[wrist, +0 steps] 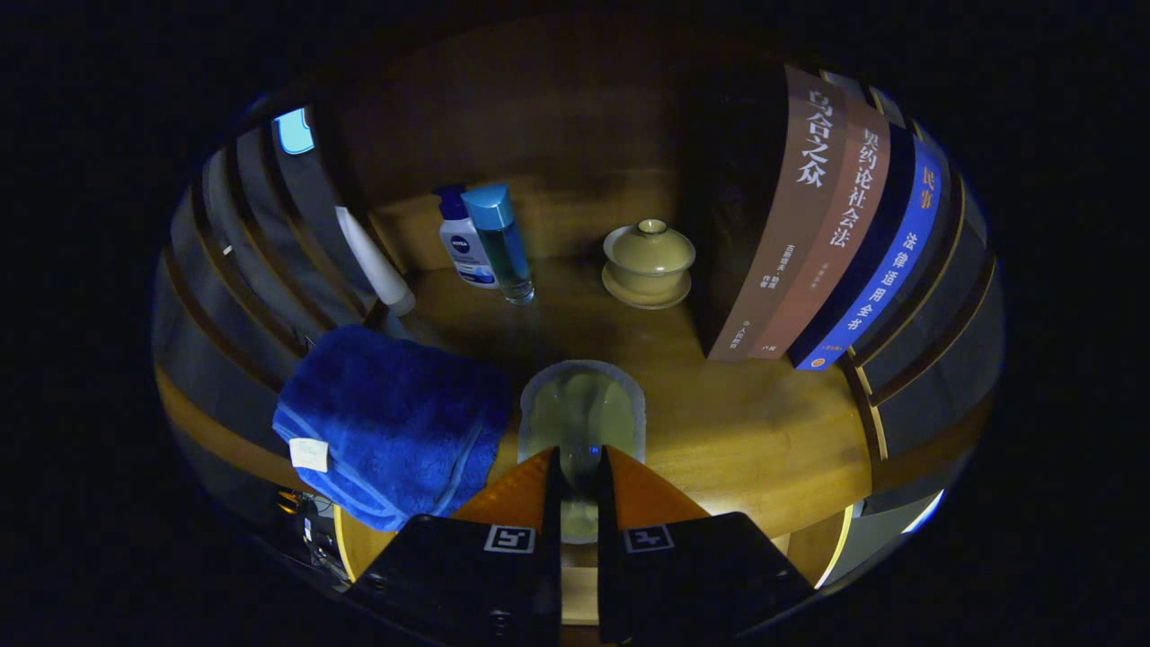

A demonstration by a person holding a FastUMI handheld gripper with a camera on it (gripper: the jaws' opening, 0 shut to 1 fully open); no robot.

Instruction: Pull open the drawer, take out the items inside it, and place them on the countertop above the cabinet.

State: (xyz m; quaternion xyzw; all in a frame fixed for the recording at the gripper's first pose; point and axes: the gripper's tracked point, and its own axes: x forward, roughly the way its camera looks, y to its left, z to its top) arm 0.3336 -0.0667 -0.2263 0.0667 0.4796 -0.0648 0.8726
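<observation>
On the wooden tabletop (764, 431), between the blue towel (395, 422) and the books (835, 234), the claw (579, 467) is closed narrow on a pale clear item (582, 409). It seems almost placed; whether the drawer holds more, I cannot tell

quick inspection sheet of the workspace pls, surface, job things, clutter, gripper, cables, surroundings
surface: wooden countertop, dimly lit
job's things: pale translucent pouch held between the fingers, over the countertop
clutter: blue towel beside the fingers; two bottles, white tube and lidded cup on saucer beyond; upright books beside the cup
grippers: gripper shut on the pouch
cables: nothing seen
surroundings: wooden back panel, dark slats at the sides
</observation>
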